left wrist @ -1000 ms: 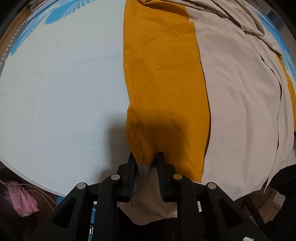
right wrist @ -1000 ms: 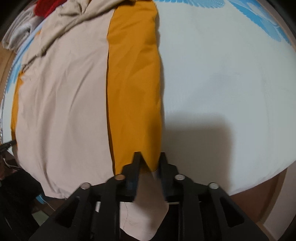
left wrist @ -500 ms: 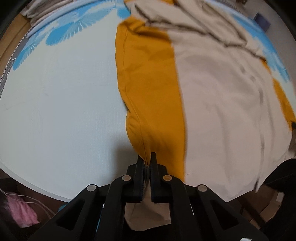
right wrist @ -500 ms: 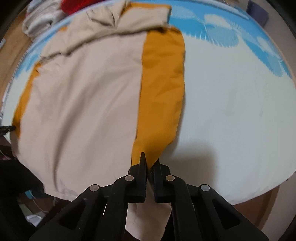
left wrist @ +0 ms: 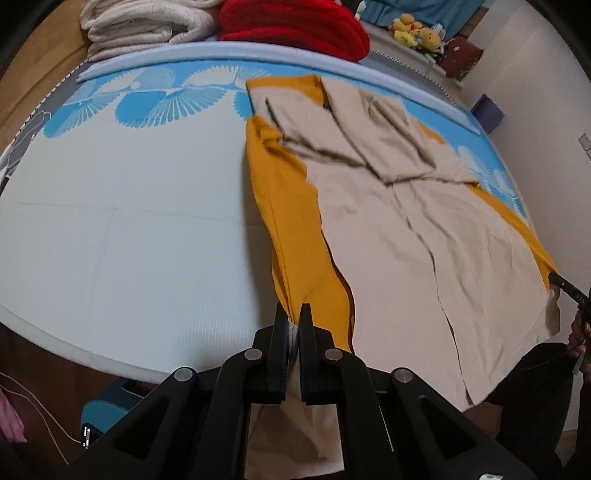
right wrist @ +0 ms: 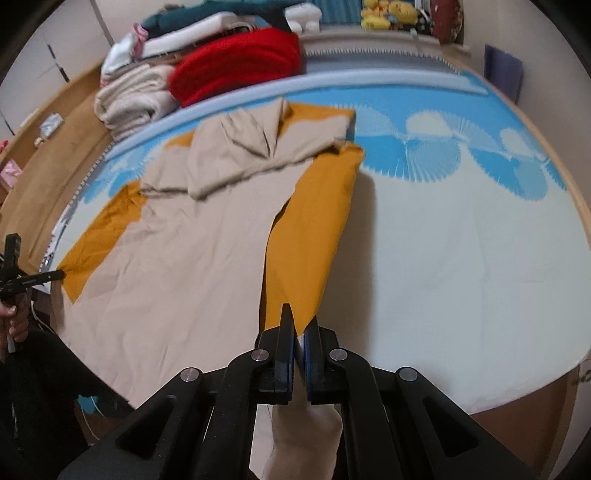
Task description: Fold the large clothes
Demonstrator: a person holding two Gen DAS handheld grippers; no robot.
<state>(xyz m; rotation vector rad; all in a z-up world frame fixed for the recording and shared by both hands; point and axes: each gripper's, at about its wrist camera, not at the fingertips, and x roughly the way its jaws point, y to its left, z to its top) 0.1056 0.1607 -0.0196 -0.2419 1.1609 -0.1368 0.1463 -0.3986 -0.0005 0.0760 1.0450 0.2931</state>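
Note:
A large beige garment (left wrist: pixel 388 240) with orange side panels (left wrist: pixel 291 221) lies spread lengthwise on a white and blue mattress (left wrist: pixel 129 221). Its hood and sleeves are folded in at the far end. My left gripper (left wrist: pixel 293 314) is shut on the near hem corner of the left orange panel, and that corner is lifted off the mattress. In the right wrist view the same garment (right wrist: pixel 177 266) stretches away, and my right gripper (right wrist: pixel 301 325) is shut on the near corner of the right orange panel (right wrist: pixel 314 229), also raised. Beige cloth hangs below both sets of jaws.
Folded cream blankets (left wrist: pixel 147 26) and a red blanket (left wrist: pixel 291 26) are stacked past the mattress's far edge, with plush toys (left wrist: pixel 417 29) behind. Bare mattress (right wrist: pixel 461 258) lies right of the garment. A person's hand (right wrist: pixel 16 321) shows at the left edge.
Both grippers closed on the garment's near hem corners and rose, lifting them. Both views tilted up, bringing the far end of the bed and the stacked blankets into sight.

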